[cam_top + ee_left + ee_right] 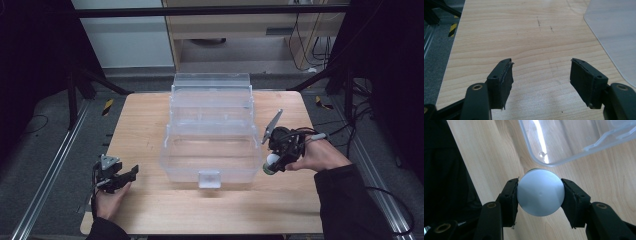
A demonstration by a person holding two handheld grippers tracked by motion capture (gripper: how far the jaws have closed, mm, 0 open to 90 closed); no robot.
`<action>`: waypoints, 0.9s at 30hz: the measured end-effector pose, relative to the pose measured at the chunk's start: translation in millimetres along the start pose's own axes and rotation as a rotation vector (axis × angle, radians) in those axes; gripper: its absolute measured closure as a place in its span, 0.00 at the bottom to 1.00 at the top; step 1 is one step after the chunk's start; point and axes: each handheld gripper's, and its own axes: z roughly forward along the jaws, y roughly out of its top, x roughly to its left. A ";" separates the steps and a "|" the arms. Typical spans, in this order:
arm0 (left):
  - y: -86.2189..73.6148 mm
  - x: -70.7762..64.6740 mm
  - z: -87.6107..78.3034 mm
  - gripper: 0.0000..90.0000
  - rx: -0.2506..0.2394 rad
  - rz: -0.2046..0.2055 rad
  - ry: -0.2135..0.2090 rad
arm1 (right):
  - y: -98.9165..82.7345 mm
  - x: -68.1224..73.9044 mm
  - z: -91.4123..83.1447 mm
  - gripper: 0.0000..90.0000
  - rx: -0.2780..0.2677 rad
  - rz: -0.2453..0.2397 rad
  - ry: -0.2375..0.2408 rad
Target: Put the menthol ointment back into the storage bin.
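So the wooden surface is taking up most of the scene, sitting on a frame with dark floor around it. Next biggest is the clear plastic box, a tiered organiser standing open in the middle of the surface, its lid tilting up at the back and its lowest tray facing the person. The right hand-held gripper is hanging just beside the box's front right corner, and it's clamping a round white object between both pads, one pad pressing on each side. In the right gripper view the flat round face of that thing is looking straight at the camera, with a darker rim peeking out behind it, so I can't really tell what it is. The rounded corner of the box is sitting right beyond it, so the box wall is what's standing between the object and the tray. Over on the other side, the left hand-held gripper is resting low near the surface's front left edge, well apart from the box, jaws spread wide with nothing between them, just bare wood.
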 end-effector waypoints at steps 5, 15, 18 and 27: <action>0.3 -0.1 -0.6 0.38 -0.002 0.001 -0.001 | 13.4 -0.9 -5.6 0.56 -0.015 -0.017 -0.007; 0.6 0.0 -0.7 0.38 -0.004 0.001 -0.003 | 33.4 -4.6 -4.0 0.56 -0.032 -0.041 -0.013; 0.6 -0.2 -0.8 0.38 -0.004 0.002 -0.003 | 38.9 -6.7 -0.7 0.56 -0.033 -0.044 -0.014; 0.6 0.0 -0.7 0.38 -0.004 0.002 -0.004 | 51.4 -15.2 14.8 0.56 -0.050 -0.057 -0.012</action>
